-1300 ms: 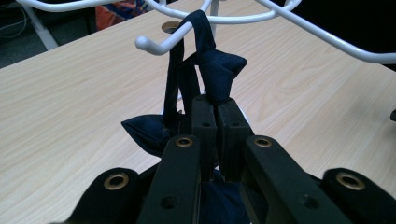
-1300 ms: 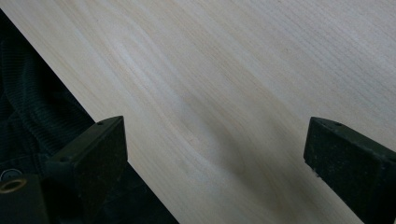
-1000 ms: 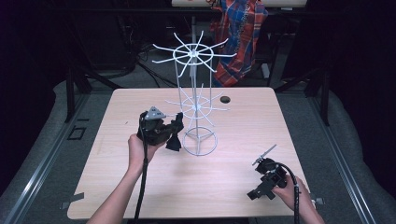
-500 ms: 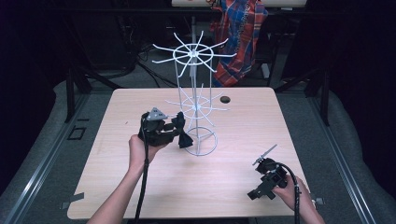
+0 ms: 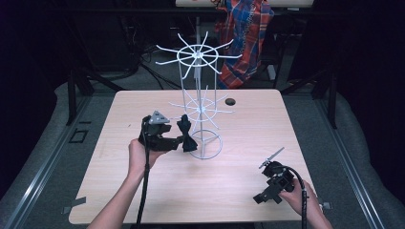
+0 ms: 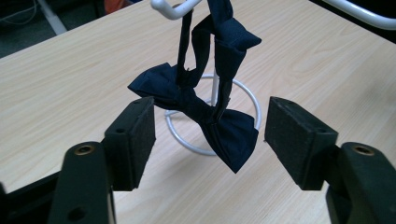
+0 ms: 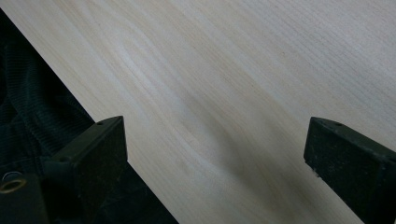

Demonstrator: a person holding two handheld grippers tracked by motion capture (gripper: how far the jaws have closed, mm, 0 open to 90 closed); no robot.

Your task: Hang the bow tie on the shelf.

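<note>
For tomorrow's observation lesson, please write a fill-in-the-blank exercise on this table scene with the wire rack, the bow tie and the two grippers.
1. The dark blue bow tie hangs by its strap from a hook of the white wire ____.
2. The left gripper's jaws stand ____ on either side of the bow tie, not touching it.
3. The right gripper rests near the table's ____ edge, far from the bow tie.

Missing words: rack; open; front

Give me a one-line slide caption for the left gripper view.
Navy bow tie hangs by its strap from a white rack hook, between the left gripper's just-opened jaws.
</note>
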